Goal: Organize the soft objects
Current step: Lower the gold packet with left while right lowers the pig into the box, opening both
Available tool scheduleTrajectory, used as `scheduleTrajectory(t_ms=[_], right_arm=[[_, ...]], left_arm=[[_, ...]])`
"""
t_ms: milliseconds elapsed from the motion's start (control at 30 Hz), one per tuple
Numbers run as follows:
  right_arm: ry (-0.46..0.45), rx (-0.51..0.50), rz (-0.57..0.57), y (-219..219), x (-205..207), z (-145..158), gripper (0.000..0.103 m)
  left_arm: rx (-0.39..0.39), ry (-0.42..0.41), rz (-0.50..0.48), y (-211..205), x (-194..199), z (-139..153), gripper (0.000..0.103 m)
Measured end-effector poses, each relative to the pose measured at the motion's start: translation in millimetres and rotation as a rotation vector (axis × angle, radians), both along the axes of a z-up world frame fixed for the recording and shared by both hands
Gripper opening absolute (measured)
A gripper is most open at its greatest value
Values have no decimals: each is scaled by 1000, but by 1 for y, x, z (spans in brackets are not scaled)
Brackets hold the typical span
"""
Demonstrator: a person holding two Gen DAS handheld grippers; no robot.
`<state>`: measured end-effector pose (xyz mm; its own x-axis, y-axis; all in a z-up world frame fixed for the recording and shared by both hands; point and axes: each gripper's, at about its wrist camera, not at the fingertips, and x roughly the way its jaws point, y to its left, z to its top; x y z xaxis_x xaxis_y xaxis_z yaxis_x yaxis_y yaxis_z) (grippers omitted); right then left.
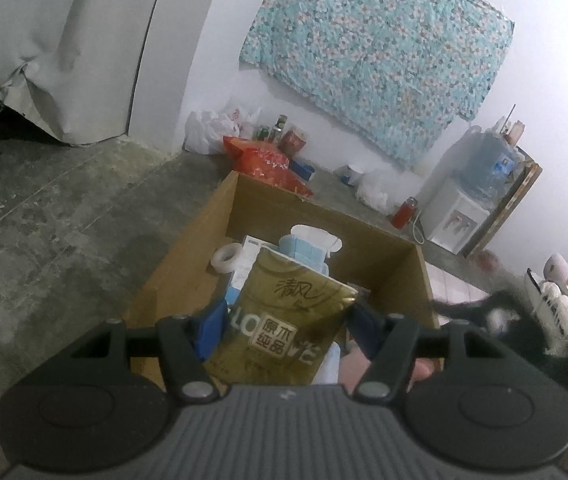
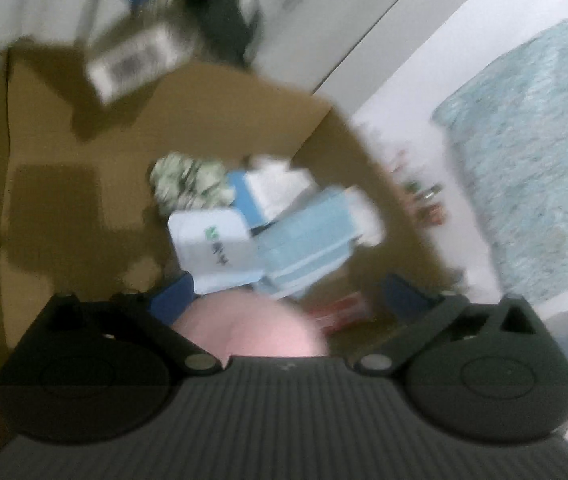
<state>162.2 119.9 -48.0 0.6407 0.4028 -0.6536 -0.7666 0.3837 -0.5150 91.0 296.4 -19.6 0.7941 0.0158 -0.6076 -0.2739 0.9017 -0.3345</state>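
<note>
A gold tissue pack point(image 1: 288, 312) is clamped between the blue pads of the left gripper point(image 1: 284, 328) and held over the open cardboard box point(image 1: 187, 264), probably so that it can be lowered among the things already gathered there: a tape roll point(image 1: 226, 257) and a stack of blue face masks point(image 1: 304, 248). In the blurred right view, the right gripper point(image 2: 292, 296) is spread wide above a pink soft thing point(image 2: 251, 332), which lies between the jaws, apparently ungripped, inside the box.

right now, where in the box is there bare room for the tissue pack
The cardboard box has bare floor on its left side in the right wrist view, bordered by the wall and the pile. It is crowded where the masks, white pack and tape roll lie.
</note>
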Motion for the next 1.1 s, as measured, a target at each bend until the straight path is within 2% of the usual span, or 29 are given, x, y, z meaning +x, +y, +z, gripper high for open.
scheduleTrajectory(t_ms=[200, 400, 500, 633, 767, 967, 1100], right_arm=[[84, 237, -97, -66, -14, 56, 102], [217, 433, -236, -135, -33, 78, 102], [265, 512, -292, -164, -43, 77, 102], [283, 562, -339, -187, -49, 67, 102], [299, 587, -378, -205, -48, 54, 102], [322, 620, -420, -226, -44, 38, 102], [331, 648, -440, -238, -43, 30, 102]], left_arm=[[13, 21, -19, -5, 3, 0, 66], [65, 108, -89, -19, 10, -7, 66], [86, 190, -112, -24, 18, -17, 66], [102, 324, -168, -27, 36, -36, 66], [59, 491, -215, -27, 57, -61, 66], [201, 725, -195, -27, 78, -94, 66], [279, 801, -131, -24, 82, -107, 67]])
